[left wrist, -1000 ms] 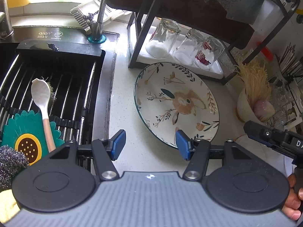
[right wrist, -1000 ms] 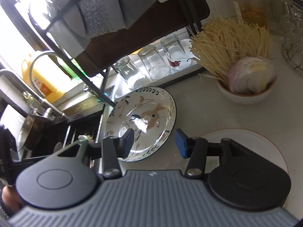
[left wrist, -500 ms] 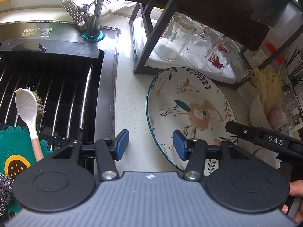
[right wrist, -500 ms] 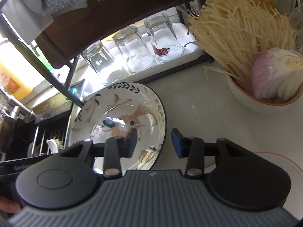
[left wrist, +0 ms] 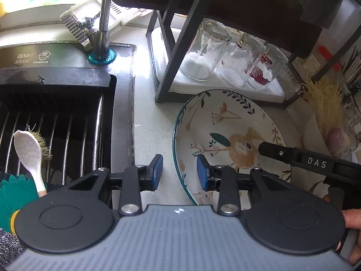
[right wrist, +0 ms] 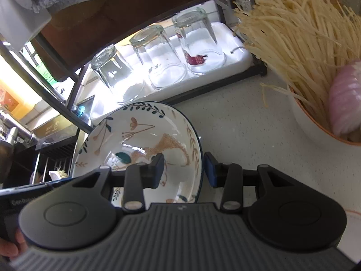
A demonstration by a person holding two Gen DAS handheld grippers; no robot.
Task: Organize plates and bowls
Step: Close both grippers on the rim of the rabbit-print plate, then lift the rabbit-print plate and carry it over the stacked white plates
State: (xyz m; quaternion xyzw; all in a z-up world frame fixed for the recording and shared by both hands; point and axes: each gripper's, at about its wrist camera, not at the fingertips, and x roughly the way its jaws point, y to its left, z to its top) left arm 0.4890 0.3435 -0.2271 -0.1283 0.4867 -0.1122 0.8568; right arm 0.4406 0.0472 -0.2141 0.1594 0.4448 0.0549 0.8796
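Note:
A white plate with a squirrel and leaf pattern (left wrist: 227, 133) lies on the pale counter in front of the dish rack; it also shows in the right wrist view (right wrist: 140, 142). My left gripper (left wrist: 179, 172) is open, its jaws straddling the plate's left rim. My right gripper (right wrist: 183, 169) is open, its jaws straddling the plate's right rim. The right gripper's body (left wrist: 315, 162) reaches over the plate from the right in the left wrist view.
A black rack (left wrist: 173, 52) holds three upturned glasses (right wrist: 158, 58) on a white tray. A bowl of enoki mushrooms and onion (right wrist: 315, 67) stands right. The sink (left wrist: 56, 117) with a rice paddle (left wrist: 29, 155) lies left. A second plate's rim (right wrist: 352, 214) shows at right.
Both grippers have moved in towards the patterned plate from opposite sides. Their open jaws now straddle its left and right rims.

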